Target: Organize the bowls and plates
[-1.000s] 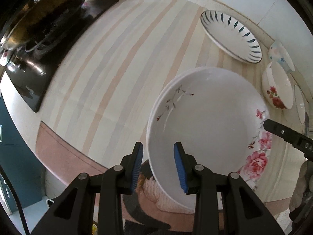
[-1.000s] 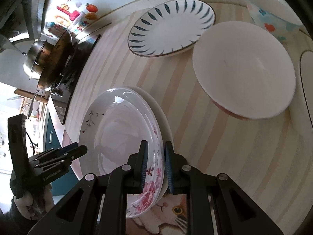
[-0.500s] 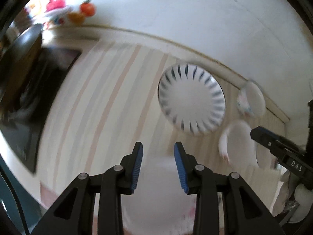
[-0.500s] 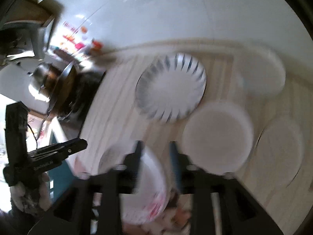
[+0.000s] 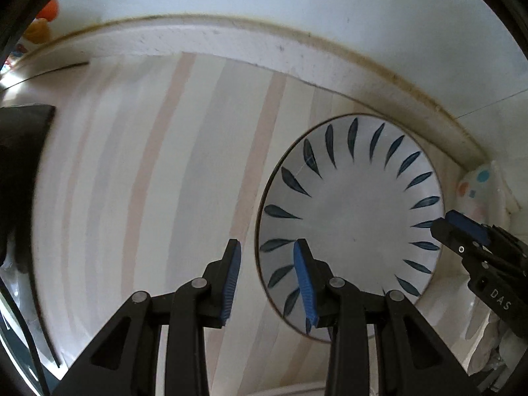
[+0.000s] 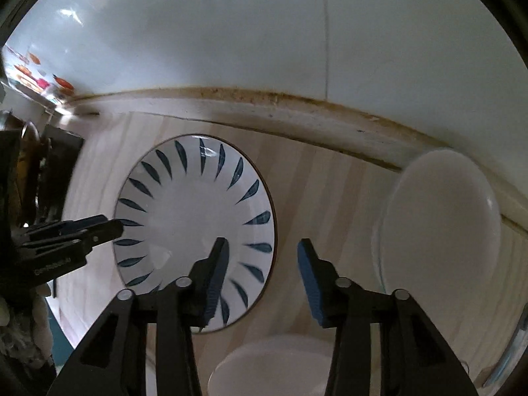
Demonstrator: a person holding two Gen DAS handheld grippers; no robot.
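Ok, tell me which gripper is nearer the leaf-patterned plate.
Left, narrowly. The left gripper straddles one rim of the leaf-patterned plate, seemingly lower. The right gripper straddles the opposite rim, its jaws just closing slightly, rim between them, not touching.

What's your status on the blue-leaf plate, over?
Left gripper and right gripper both open, empty, straddling opposite rims. Blue-leaf plate flat on the striped counter, not gripped. Nothing in the way.
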